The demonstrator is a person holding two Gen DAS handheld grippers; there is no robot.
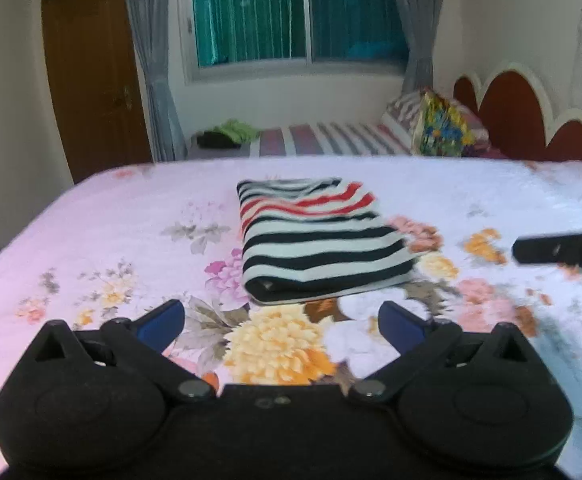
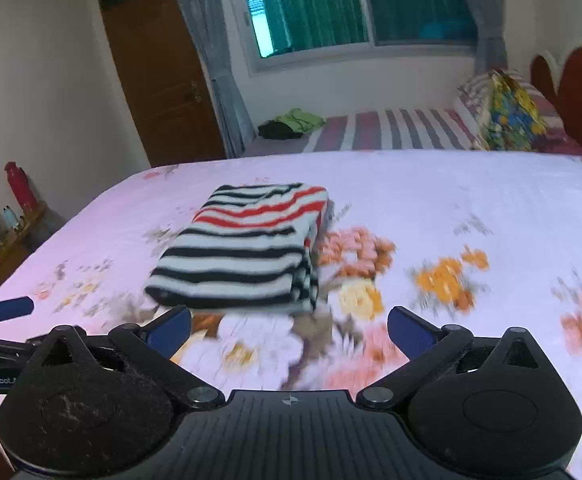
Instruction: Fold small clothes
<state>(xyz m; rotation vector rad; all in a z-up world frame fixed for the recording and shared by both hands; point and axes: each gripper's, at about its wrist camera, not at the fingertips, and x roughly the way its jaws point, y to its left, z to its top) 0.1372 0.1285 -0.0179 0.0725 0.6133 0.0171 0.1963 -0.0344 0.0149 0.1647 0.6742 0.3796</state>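
One folded garment, a knitted top in black-and-white stripes with a band of red stripes (image 1: 315,240), lies flat as a compact rectangle on the pink bedsheet printed with yellow, orange and mauve flowers (image 1: 103,216); it sits near the middle of the bed, with its thick folded edge toward the cameras. The left gripper (image 1: 281,322), black-bodied with blue finger pads, stands with its jaws spread wide and nothing between them; the garment lies just beyond the fingertips, apart from both pads. The right gripper (image 2: 289,328), of the same build, is likewise spread wide and empty, with the garment ahead of it and slightly to its left, not touching. In the left wrist view a black finger of the right gripper shows at the right edge above the sheet. Both views are blurred over the sheet. Beyond the bed stand a second bed with a striped cover (image 2: 391,130), a multicoloured patterned pillow (image 1: 441,128), a brown wooden door (image 1: 95,76), grey curtains (image 1: 151,60) beside a window (image 1: 299,12), and a green cloth over a dark one (image 2: 295,122).
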